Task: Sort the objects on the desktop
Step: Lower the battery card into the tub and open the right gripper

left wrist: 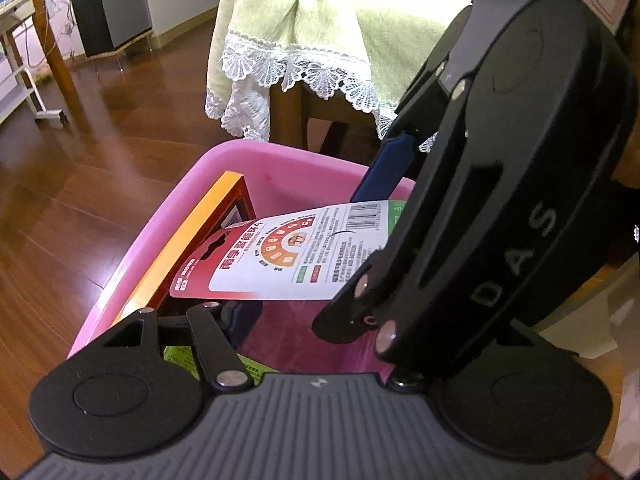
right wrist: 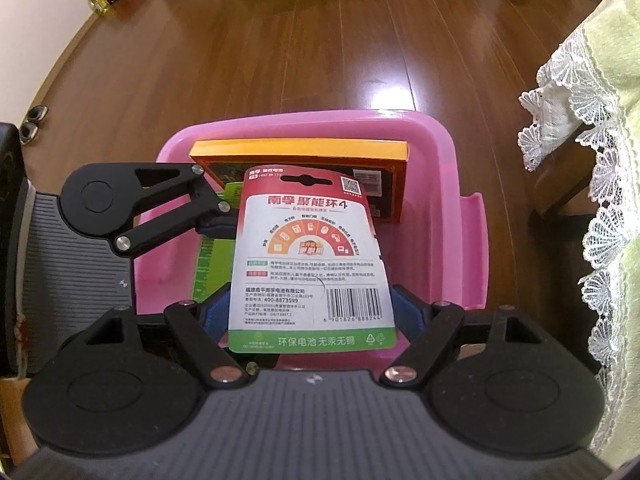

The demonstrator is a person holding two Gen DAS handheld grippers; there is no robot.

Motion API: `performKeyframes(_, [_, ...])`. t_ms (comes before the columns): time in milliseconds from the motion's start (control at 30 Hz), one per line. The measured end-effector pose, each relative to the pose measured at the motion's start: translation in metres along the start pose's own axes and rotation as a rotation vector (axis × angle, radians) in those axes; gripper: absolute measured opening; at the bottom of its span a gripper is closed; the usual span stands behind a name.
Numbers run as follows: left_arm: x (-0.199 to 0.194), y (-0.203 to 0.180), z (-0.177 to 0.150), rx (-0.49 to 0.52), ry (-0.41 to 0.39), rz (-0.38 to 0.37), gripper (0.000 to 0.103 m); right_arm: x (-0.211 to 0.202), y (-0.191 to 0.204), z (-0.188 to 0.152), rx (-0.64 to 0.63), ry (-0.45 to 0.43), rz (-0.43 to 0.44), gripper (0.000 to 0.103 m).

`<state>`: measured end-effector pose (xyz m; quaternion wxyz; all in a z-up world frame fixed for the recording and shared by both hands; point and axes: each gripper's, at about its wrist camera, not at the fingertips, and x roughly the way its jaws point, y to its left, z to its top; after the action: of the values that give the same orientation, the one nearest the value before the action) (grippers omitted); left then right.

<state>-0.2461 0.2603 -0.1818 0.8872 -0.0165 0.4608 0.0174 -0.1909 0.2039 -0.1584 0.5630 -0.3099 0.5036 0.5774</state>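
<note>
A battery card (right wrist: 312,264), red at the top with a white printed back and a green strip, is held flat over the pink basket (right wrist: 440,152). My right gripper (right wrist: 310,314) is shut on its barcode end, one blue pad against each side edge. In the left wrist view the card (left wrist: 288,256) crosses above the basket (left wrist: 224,160), with the right gripper's black body (left wrist: 500,200) on top. My left gripper (left wrist: 312,320) is open just under the card; only its left finger (left wrist: 212,340) shows, the other being hidden. It reaches in from the left (right wrist: 180,204).
Inside the basket an orange-edged red box (right wrist: 300,150) stands against the far wall and a green packet (right wrist: 212,264) lies on the bottom. A table with a green lace-trimmed cloth (left wrist: 320,40) is to the right. Wooden floor (right wrist: 280,40) surrounds the basket; a white trolley (left wrist: 24,80) stands far left.
</note>
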Motion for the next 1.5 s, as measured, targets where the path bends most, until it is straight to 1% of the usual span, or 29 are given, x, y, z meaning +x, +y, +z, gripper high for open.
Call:
performKeyframes(167, [-0.001,0.002,-0.005,-0.010,0.011,-0.011,0.065,0.009,-0.001,0.004,0.018,0.021,-0.030,0.078])
performKeyframes(400, [-0.001,0.001,-0.012,-0.021,0.004,-0.021,0.065,0.018,0.000,0.008,0.028,0.041,-0.055,0.078])
performKeyframes(467, [0.000,0.002,-0.012,-0.020,0.011,-0.015,0.065,0.021,0.000,0.009,0.030,0.046,-0.063,0.078])
performKeyframes(600, [0.002,0.001,-0.012,-0.018,0.040,0.021,0.065,0.023,-0.001,0.010,0.038,0.058,-0.085,0.078])
performKeyframes(867, [0.002,0.000,-0.014,-0.018,0.062,0.042,0.065,0.025,-0.003,0.011,0.053,0.069,-0.082,0.078])
performKeyframes(1333, [0.001,0.006,-0.011,-0.021,0.057,0.048,0.065,0.027,-0.004,0.014,0.042,0.049,-0.092,0.079])
performKeyframes(1400, [0.000,0.005,-0.012,-0.018,0.063,0.053,0.065,0.029,-0.005,0.015,0.051,0.061,-0.082,0.080])
performKeyframes(1500, [0.000,0.004,-0.013,-0.006,0.077,0.056,0.066,0.026,-0.008,0.016,0.073,0.050,-0.069,0.081])
